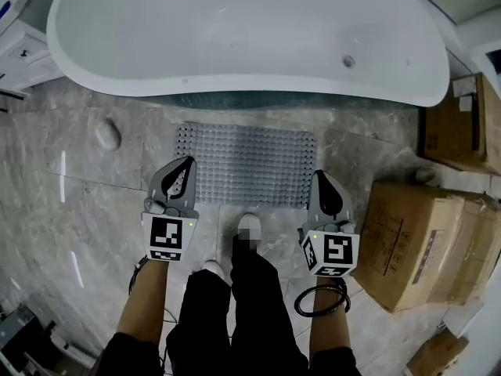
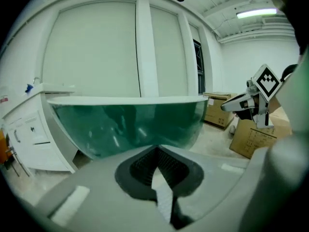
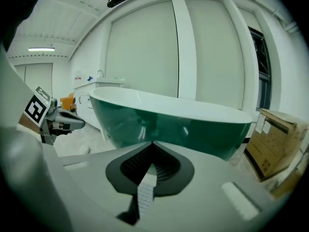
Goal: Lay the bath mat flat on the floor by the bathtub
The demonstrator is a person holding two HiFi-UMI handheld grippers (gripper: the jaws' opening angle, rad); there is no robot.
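**A:** Where do we find the bath mat (image 1: 250,163) at this moment?

**B:** We see it spread on the grey marbled floor (image 1: 94,186), its far edge just beside the foot of the white bathtub (image 1: 235,30). From overhead it looks flat, with its studded surface facing up.

**A:** And how does it lie relative to the tongs?

**B:** It lies between them. The left tongs (image 1: 188,161) meet its left edge and the right tongs (image 1: 317,174) meet its right edge, both toward the side nearest us.

**A:** Are the tongs open?

**B:** No. In the left gripper view the jaws are pressed together on a pale strip of mat. In the right gripper view the jaws are likewise closed on a textured strip of it. Each view also shows the tub's green outer wall straight ahead.

**A:** What else is in view?

**B:** Cardboard boxes (image 1: 415,241) stand on the floor to our right, near the right tongs but apart from the mat.
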